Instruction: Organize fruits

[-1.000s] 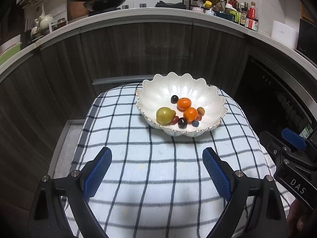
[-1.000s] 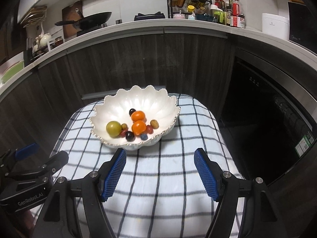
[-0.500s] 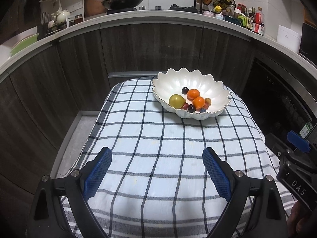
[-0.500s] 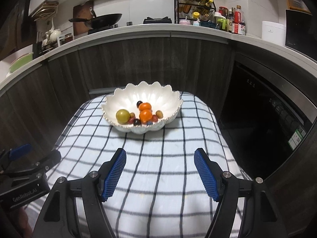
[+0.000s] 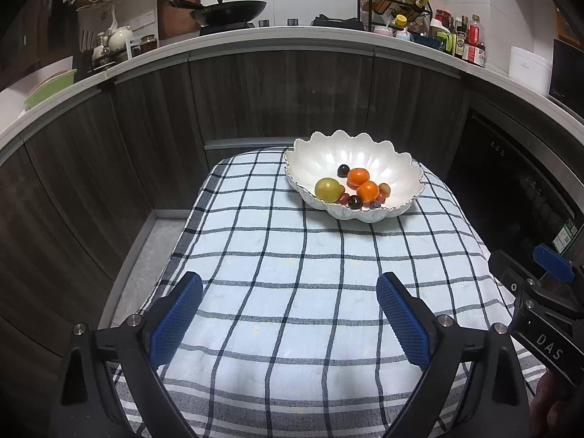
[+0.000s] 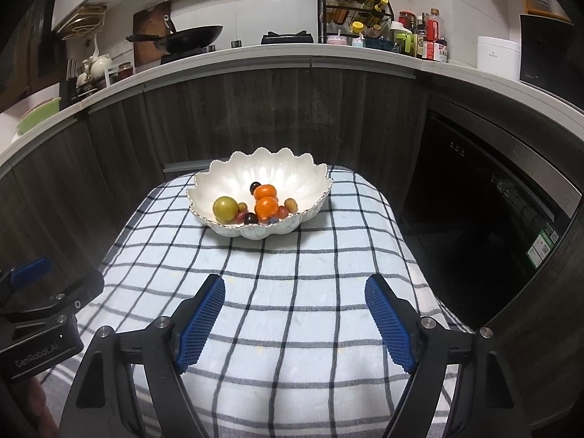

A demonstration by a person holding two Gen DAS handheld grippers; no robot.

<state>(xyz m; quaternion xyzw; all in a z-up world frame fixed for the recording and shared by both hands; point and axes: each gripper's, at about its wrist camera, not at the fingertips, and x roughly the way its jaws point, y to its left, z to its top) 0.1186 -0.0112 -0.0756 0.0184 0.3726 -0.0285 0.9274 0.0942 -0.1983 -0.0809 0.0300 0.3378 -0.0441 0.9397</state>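
Left wrist view shows the left hand-held gripper (image 5: 288, 314) with its jaws spread wide and empty above the checked cloth (image 5: 292, 292) on the bench, and the right hand-held gripper (image 6: 295, 314) is likewise wide open and holds nothing. All the fruit lies in the scalloped white bowl (image 6: 233, 231) at the far end of the cloth, well apart from both tools: a yellow-green plum (image 6: 225, 207), two tangerines (image 6: 265, 200) touching one another, and dark grapes (image 6: 250, 218) with small reddish fruits crowded round them. No fruit shows loose on the cloth, so the sorting looks finished or nearly so. If anything more is picked, come down from above onto a piece at the pile's edge, closing gently, since round fruit rolls and the neighbours sit tight. Only the bowl's raised rim stands in the way; the wok (image 5: 228, 11) and bottles (image 5: 471, 42) sit far behind on the worktop.
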